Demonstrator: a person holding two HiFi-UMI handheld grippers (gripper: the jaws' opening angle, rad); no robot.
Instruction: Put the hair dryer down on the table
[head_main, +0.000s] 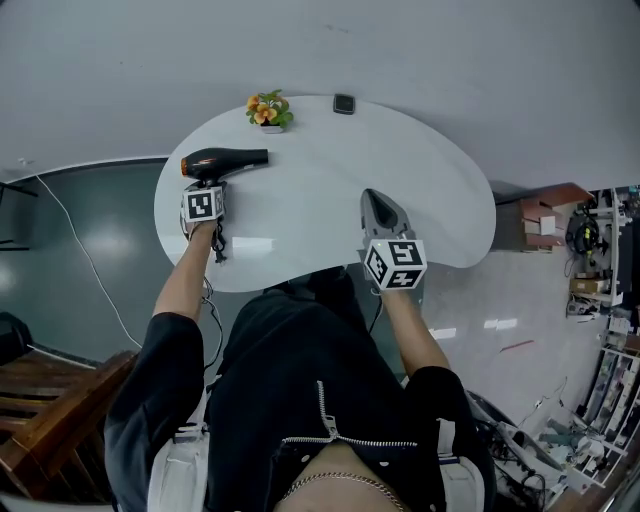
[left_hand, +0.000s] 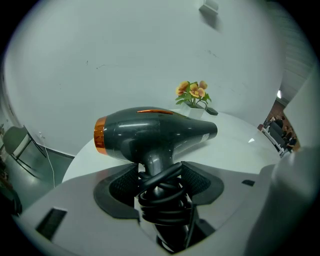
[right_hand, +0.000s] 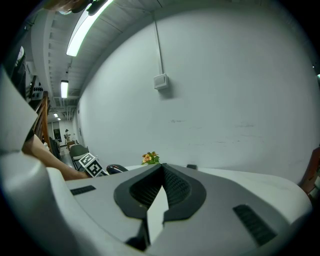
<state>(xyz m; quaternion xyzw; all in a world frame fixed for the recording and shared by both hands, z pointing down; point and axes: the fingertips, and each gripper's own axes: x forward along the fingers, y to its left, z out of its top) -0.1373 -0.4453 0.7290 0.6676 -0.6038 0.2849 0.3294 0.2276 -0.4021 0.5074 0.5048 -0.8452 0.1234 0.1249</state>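
A dark grey hair dryer with an orange rear ring is at the left side of the white table, its nozzle pointing right. My left gripper is shut on its handle, which has the black cord wound around it. In the left gripper view the hair dryer stands upright between the jaws, the coiled cord pressed in the gap of my left gripper. My right gripper hovers over the table's right half, jaws shut and empty; its jaws meet with nothing between them.
A small pot of orange flowers and a small dark device sit at the table's far edge. A loose cable trails on the floor at left. Wooden furniture stands at lower left; shelves with clutter at right.
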